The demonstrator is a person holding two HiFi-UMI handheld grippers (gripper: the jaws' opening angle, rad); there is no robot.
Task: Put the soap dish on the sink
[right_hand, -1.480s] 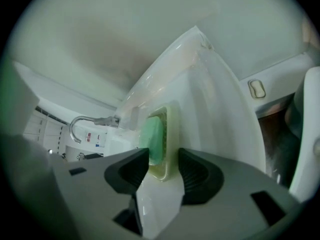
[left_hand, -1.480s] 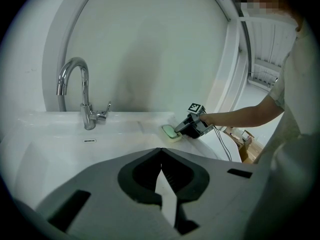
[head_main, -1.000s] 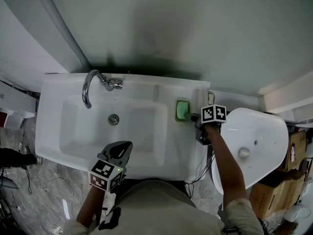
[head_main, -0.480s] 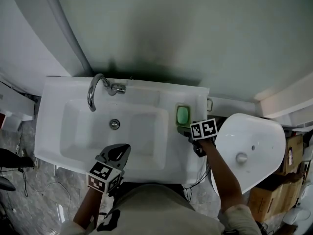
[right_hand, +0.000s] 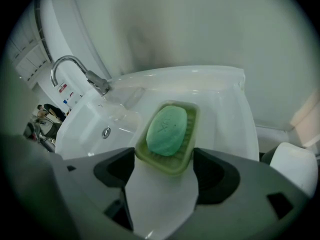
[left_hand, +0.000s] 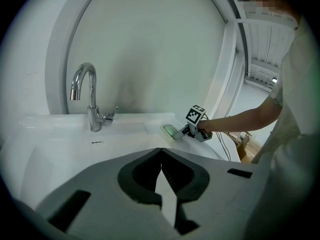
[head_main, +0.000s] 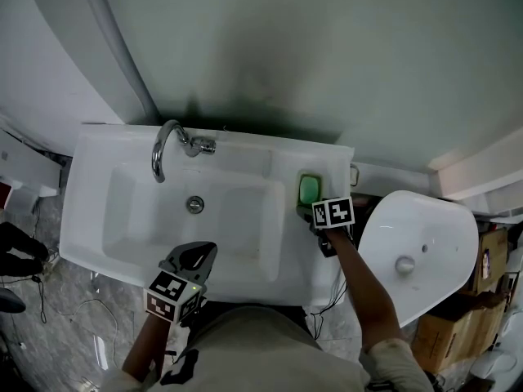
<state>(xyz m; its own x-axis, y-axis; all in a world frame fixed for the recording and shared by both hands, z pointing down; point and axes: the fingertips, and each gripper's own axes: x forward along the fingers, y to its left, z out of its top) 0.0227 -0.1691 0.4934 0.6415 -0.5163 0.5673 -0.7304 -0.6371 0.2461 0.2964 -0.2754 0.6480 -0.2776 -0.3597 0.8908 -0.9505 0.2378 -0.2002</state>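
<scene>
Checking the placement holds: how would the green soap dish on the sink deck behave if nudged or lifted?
The soap dish looks like rigid moulded plastic, so probably stiff and light. It sits low and flat on the glossy sink, so it would likely slide, not tip. The soap bar lies loose on ridges and could slip out if tilted.

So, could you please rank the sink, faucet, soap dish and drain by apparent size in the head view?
1. sink
2. faucet (it stands up nearer the camera, yet clearly looks larger than the dish)
3. soap dish
4. drain
</scene>
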